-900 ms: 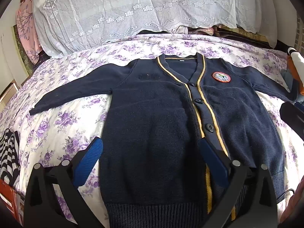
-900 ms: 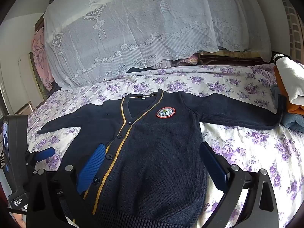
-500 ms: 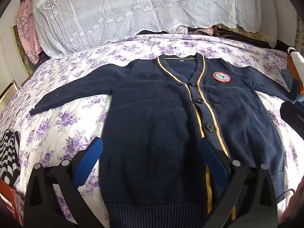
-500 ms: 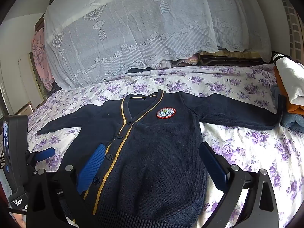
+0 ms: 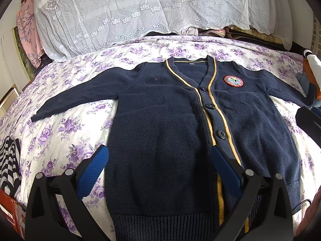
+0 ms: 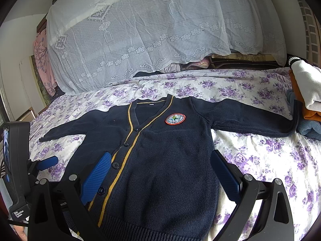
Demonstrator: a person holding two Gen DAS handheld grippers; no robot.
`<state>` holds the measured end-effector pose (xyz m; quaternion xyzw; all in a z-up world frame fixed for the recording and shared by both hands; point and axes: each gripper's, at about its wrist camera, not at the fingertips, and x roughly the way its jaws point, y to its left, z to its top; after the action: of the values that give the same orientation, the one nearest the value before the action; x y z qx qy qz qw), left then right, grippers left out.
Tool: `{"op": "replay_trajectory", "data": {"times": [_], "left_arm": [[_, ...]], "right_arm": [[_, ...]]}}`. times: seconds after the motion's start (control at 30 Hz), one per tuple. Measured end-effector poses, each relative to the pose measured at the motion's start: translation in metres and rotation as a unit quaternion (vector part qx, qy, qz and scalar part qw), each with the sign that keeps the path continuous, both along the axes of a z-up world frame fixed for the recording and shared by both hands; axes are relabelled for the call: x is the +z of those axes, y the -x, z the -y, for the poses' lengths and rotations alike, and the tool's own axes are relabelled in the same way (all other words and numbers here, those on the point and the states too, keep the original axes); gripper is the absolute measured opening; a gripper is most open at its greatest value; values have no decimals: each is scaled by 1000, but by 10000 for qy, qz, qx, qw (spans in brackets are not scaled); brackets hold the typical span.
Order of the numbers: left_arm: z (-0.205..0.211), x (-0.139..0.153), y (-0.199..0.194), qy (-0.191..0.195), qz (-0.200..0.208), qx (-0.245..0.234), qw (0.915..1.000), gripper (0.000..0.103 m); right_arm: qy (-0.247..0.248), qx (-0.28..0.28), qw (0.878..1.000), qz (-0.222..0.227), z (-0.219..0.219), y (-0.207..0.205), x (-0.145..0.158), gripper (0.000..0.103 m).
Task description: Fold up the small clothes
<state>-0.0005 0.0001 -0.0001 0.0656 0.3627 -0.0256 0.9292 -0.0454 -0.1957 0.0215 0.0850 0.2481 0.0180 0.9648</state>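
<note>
A small navy cardigan (image 5: 160, 124) lies flat, front side up, on a bed covered with a white sheet printed with purple flowers (image 5: 60, 132). It is buttoned, with yellow piping along the V-neck and button band, a round red-rimmed badge (image 5: 233, 81) on one side of the chest, and both sleeves stretched straight out to the sides. Its ribbed hem is nearest the cameras.

The left gripper (image 5: 159, 160) hovers over the lower part of the cardigan, its blue-padded fingers spread wide and pinching nothing. One finger sits over the flowered sheet just beside the cardigan's side edge; the other sits over the button band near the lowest visible button. The half of the cardigan without the badge lies between them.

In the right wrist view, the right gripper (image 6: 160, 172) is likewise spread wide and holds nothing. One finger is over the button band, the other over the sheet just beside the cardigan's opposite edge, so the badge half (image 6: 175, 119) lies between them. The left gripper's body shows at the picture's left edge.

A white lace cloth (image 6: 140, 36) drapes over a heap at the head of the bed. Folded clothes, white over orange (image 6: 305, 92), sit at the end of one sleeve, and a black-and-white striped garment (image 5: 9, 160) lies near the other side of the bed
</note>
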Motion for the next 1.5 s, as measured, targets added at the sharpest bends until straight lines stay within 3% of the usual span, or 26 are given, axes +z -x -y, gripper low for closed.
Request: {"op": "replay_trajectory", "data": {"times": [0.47,0.67,0.73,0.8,0.93,1.07,1.27,1.37,1.5], "left_arm": [[-1,-3,-2,47,-56,13,10000,99],[-22,8,-22,516,-300,224,9980,99],[-24,17,-30,453,-311,269,9981,99],[-23,31,-42,305,-254,338,9986,99],[-28,49,-71,496,-183,544,9971,99],[-24,43,-93,548,-450,595,9957,99],[-20,36,-119,433,-389,654,9962,99],[-25,24,-137,520,-534,736,9945,99],[-28,3,-148,304,-586,865,9941,99]], "right_arm": [[-20,-28,10000,-4,3,0,0,100],[-309,-446,9985,86,36,-3,5,100],[-495,-694,9963,111,58,-4,8,100],[-709,-1018,9922,141,83,-3,10,100],[-1246,-1698,9776,40,142,-3,0,99],[-1773,-2034,9628,-136,180,-8,-16,99],[-2114,-2491,9443,-390,212,-24,-37,99],[-2351,-2728,9311,-575,228,-33,-50,99],[-2534,-2957,9183,-716,244,-45,-64,99]]}}
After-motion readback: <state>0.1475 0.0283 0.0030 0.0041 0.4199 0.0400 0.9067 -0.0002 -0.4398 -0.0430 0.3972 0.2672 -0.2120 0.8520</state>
